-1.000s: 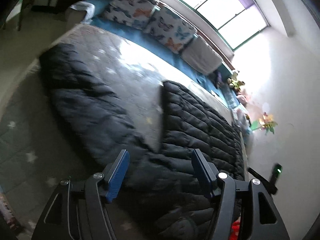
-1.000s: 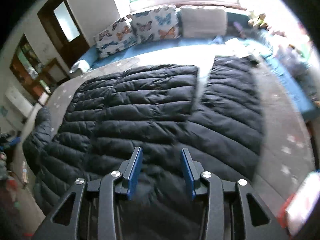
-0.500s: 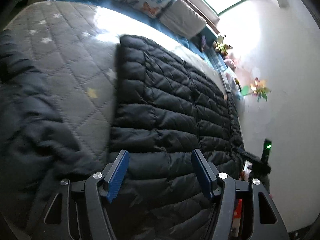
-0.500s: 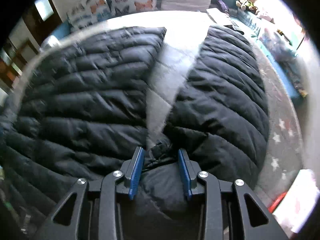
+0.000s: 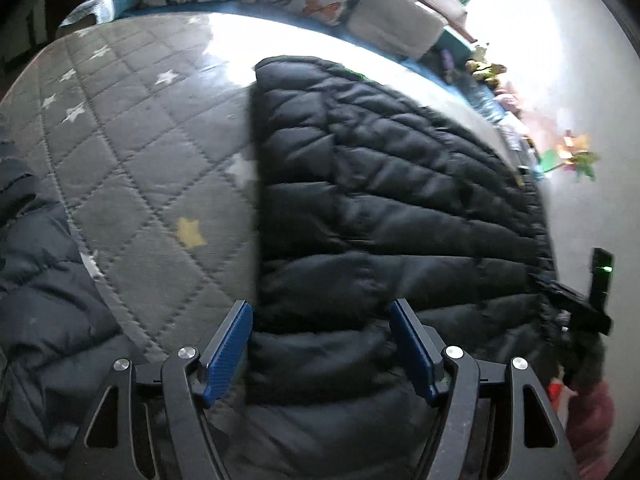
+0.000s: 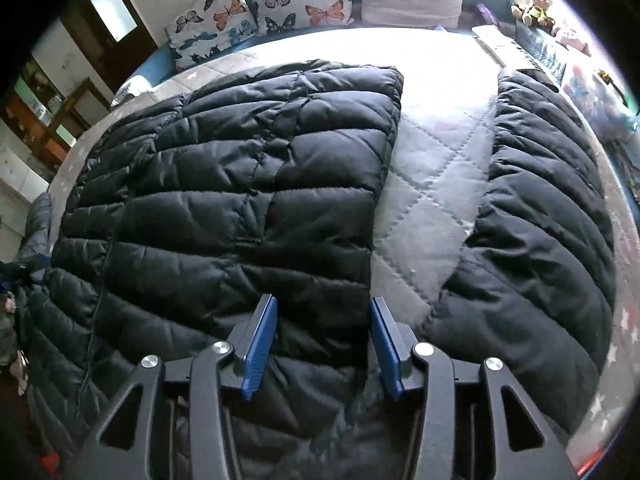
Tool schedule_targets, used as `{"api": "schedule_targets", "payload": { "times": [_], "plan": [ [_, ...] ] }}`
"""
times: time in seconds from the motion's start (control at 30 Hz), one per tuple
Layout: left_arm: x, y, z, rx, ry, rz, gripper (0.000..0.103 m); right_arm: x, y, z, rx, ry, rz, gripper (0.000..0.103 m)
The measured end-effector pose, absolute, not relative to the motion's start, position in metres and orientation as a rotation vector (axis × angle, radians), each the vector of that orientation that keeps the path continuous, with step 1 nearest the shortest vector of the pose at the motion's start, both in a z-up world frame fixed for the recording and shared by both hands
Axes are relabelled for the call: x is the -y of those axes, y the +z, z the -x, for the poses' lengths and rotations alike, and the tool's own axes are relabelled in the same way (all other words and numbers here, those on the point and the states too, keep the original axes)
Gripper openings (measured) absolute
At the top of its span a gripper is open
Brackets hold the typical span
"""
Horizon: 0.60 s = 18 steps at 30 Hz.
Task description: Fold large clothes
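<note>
A large black puffer coat (image 6: 224, 200) lies spread on a bed covered with a grey quilted mattress pad (image 5: 152, 184); it has two long padded panels with a strip of the bed showing between them, and they join close to the cameras. The right claw (image 6: 323, 340) has its blue fingers apart and holds nothing, hanging just above the inner edge of the bigger panel near the place where the two panels meet. The left claw (image 5: 322, 352) is also apart and empty, low over the near end of a padded panel (image 5: 400, 216), beside its straight edge. Another dark padded part (image 5: 36, 288) hangs over the edge of the bed at the left of that view. Butterfly cushions (image 6: 280, 0) stand far behind, at the window. The step seems to be the start of a fold: both claws are choosing where to take the coat. The next move probably needs each claw to go down and close on a thick edge, deep enough that the slippery filled cloth does not slide out, and then carry one panel over the other.
</note>
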<state>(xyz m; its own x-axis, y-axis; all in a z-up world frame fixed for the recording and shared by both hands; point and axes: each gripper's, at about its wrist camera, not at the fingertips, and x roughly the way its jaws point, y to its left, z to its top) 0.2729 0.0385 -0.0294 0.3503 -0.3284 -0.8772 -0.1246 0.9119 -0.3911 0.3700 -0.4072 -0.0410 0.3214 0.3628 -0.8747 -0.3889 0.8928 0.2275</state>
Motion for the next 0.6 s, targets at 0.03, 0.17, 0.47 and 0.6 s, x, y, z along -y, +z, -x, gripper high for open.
{"api": "schedule_targets", "payload": {
  "times": [0.03, 0.17, 0.47, 0.6],
  "plan": [
    [-0.040, -0.034, -0.276, -1.223, -0.131, 0.440, 0.075, 0.407, -0.041, -0.371, -1.139, 0.499, 0.024, 0.054],
    [-0.039, -0.043, -0.287, -1.227, -0.127, 0.449, 0.075, 0.403, -0.042, -0.379, -1.136, 0.529, 0.022, 0.060],
    [-0.042, -0.046, -0.293, -1.142, -0.148, 0.447, 0.036, 0.381, -0.041, -0.396, -1.124, 0.541, 0.013, 0.056],
    [-0.050, -0.040, -0.288, -1.104, -0.103, 0.432, 0.024, 0.358, -0.023, -0.396, -1.057, 0.529, 0.071, 0.033]
  ]
}}
